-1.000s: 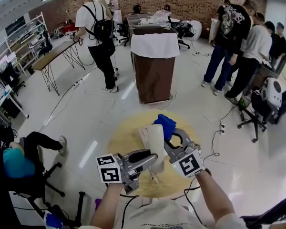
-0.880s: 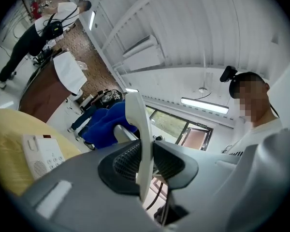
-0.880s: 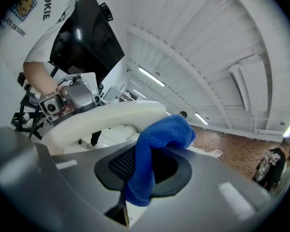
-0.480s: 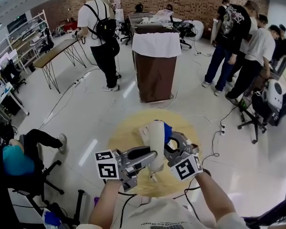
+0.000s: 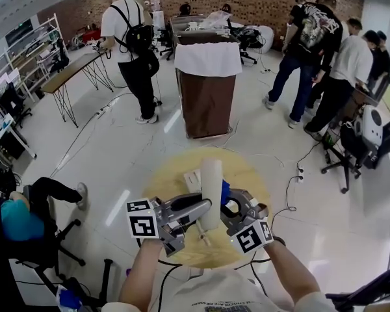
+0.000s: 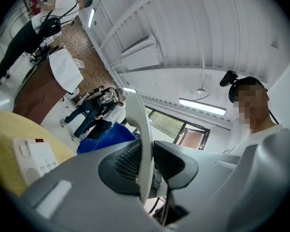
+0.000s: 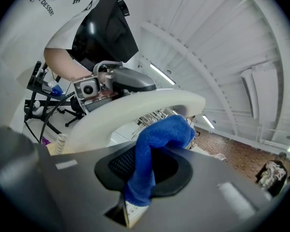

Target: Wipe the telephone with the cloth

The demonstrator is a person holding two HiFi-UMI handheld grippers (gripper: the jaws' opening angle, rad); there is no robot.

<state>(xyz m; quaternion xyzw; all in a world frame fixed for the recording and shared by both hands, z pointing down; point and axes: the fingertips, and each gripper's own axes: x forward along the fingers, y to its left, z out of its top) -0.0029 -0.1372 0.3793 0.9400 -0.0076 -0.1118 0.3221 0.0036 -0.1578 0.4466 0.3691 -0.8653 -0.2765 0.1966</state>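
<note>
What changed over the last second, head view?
The right gripper slid the blue cloth down the handset, from its top end to about mid-length. Unchanged: left gripper clamped on the handset, cloth pinched in the right, telephone base on the table.

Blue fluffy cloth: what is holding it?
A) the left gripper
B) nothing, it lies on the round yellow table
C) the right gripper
C: in the right gripper view the blue fluffy cloth is pinched between the jaws of the right gripper, up against the curved white plastic telephone handset, which the left gripper clamps.
</note>
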